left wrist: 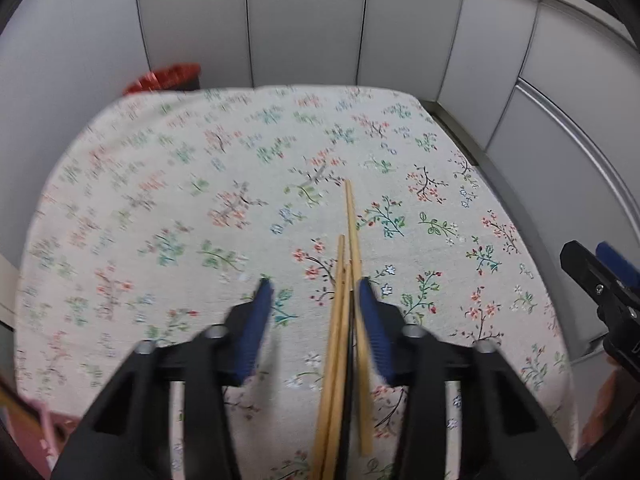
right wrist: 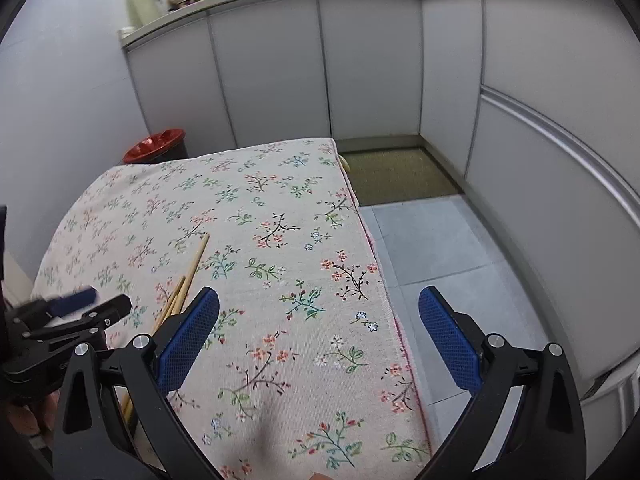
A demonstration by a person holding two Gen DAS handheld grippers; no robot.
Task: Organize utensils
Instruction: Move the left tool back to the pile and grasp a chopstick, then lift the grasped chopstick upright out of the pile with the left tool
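1. Left gripper (left wrist: 314,286): jaws spread wide, nothing clamped. The chopsticks (left wrist: 348,288) run up between its blue pads (left wrist: 370,320), hugging the right-hand pad; can't tell if they touch it. Prob. lined up this way so a squeeze would catch the whole bunch at once.
2. Chopsticks: several wooden sticks, roughly parallel w/ ends uneven, one reaching well past the others. They look to lie on the tablecloth (left wrist: 160,184), pointing away from the camera. A thin dark stick seems to sit among them, too blurred to be sure. Near ends run out of frame at the bottom edge.
3. Right gripper (right wrist: 318,334): jaws also spread wide, empty. It hangs over the table's right edge, one pad over cloth, the other over the floor tiles (right wrist: 432,240). Looks parked clear of the sticks so the left side has room; from here the sticks show just beside its left pad.
4. Left-wrist view is motion-blurred on the left half, so detail there is unreliable.
5. Task status, my guess: early, sticks loose and unsorted; no holder or tray clearly visible to drop them in.
6. Far: red bin (right wrist: 156,146) behind the table's back corner; grey cabinet doors (right wrist: 272,68) along the wall, cluttered counter above.
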